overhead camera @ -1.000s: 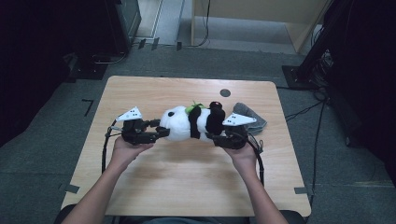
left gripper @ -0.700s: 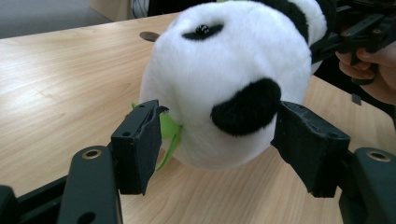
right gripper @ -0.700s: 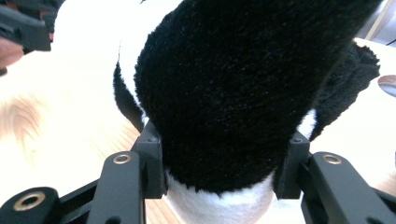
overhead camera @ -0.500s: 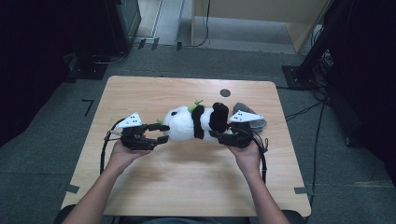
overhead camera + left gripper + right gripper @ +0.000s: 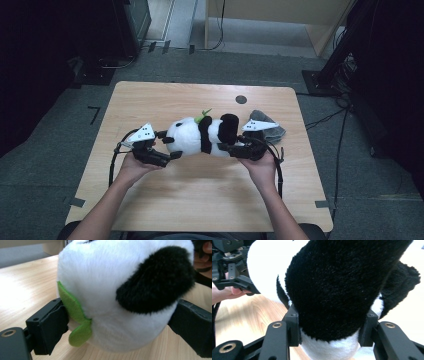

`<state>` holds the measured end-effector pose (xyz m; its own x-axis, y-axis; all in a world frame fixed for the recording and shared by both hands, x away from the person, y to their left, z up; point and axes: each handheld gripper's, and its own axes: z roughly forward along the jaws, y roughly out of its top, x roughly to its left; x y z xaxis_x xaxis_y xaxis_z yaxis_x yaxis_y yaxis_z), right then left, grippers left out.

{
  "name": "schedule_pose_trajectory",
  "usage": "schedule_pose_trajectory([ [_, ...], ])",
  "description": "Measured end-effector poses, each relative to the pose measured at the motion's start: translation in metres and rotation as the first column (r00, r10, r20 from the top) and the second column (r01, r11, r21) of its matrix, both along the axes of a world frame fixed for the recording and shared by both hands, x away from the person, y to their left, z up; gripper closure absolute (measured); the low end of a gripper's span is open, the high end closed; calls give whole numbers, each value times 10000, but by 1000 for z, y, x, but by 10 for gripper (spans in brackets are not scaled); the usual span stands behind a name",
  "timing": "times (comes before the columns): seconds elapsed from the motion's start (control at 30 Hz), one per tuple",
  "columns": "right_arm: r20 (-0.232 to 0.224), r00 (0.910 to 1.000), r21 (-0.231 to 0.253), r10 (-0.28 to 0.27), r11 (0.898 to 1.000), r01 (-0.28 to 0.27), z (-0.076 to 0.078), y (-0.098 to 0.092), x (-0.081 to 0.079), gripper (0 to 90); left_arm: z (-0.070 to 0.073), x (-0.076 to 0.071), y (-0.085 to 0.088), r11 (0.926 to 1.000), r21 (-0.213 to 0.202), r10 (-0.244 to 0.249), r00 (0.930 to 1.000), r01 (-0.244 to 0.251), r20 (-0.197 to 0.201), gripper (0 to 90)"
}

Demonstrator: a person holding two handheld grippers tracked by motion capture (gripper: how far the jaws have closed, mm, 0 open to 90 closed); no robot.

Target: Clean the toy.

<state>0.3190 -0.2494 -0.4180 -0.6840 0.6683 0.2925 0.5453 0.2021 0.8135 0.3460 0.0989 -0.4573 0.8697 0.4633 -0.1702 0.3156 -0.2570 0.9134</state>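
The left gripper (image 5: 167,145) has just been opening; its jaws stand wide around the head of the black-and-white plush panda with a green felt leaf (image 5: 200,136), pads seemingly off the fur. The panda lies mid-worktop (image 5: 150,100), near the grey cloth (image 5: 272,131). The right gripper (image 5: 226,147) clamps its black limb. With one grip left, the soft toy could sag or twist loose if lifted.
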Motion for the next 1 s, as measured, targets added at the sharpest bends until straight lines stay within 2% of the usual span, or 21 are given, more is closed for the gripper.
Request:
schedule_pose_trajectory([
  [0.07, -178, 9998, 195, 43, 9998, -40, -2, 1, 1, 504, 0, 1, 1, 9996, -244, 127, 9999, -127, -2, 73],
  [0.1, -254, 9996, 297, 74, 9995, -66, -4, 2, 1, 503, 0, 2, 1, 9996, -232, 128, 9999, -128, 9, 93],
  [0.13, -293, 9995, 274, 100, 9996, -92, -5, 2, 1, 499, 0, 2, 2, 9998, -169, 113, 9999, -113, -30, 135],
  [0.2, -356, 9992, 246, 158, 9996, -150, -6, 3, 2, 487, 1, 3, 3, 9999, -74, 140, 9993, -143, -348, 161],
  [0.33, -365, 9992, 28, 129, 9999, -128, -8, 4, 4, 442, 2, 3, 2, 9993, 217, 316, 9979, -304, -570, 320],
  [0.4, -544, 9985, -56, 53, 10000, -56, -9, 4, 5, 421, 4, 4, -1, 9985, 439, 383, 9919, -332, -1212, 411],
  [0.5, -743, 9972, -122, -8, 9999, -1, -12, 1, 7, 378, 6, 2, -5, 9970, 673, 477, 9892, -387, -1389, 499],
  [0.57, -809, 9967, 54, -14, 10000, 18, -14, -3, 10, 311, 8, 3, -5, 9981, 439, 499, 9858, -434, -1605, 542],
  [0.63, -689, 9976, 229, -22, 9997, 38, -15, -6, 11, 263, 10, 5, -4, 9993, 137, 382, 9800, -362, -1953, 552],
  [0.73, -455, 9989, 412, 99, 9991, -80, -17, -12, 12, 219, 11, 8, -1, 9994, -166, 270, 9742, -315, -2242, 563],
  [0.8, -246, 9993, 517, 269, 9983, -256, -17, -14, 11, 207, 13, 9, 4, 9981, -423, 336, 9727, -444, -2296, 579],
  [0.9, 232, 9986, 413, 479, 9979, -489, -17, -14, 9, 191, 18, 11, 11, 9964, -623, 420, 9713, -581, -2340, 597],
  [0.97, 628, 9962, 197, 604, 9979, -617, -18, -12, 7, 178, 21, 11, 16, 9939, -833, 509, 9707, -723, -2350, 599],
  [1.0, 778, 9946, 109, 690, 9975, -700, -18, -11, 6, 170, 23, 10, 18, 9941, -821, 505, 9727, -707, -2266, 600],
])
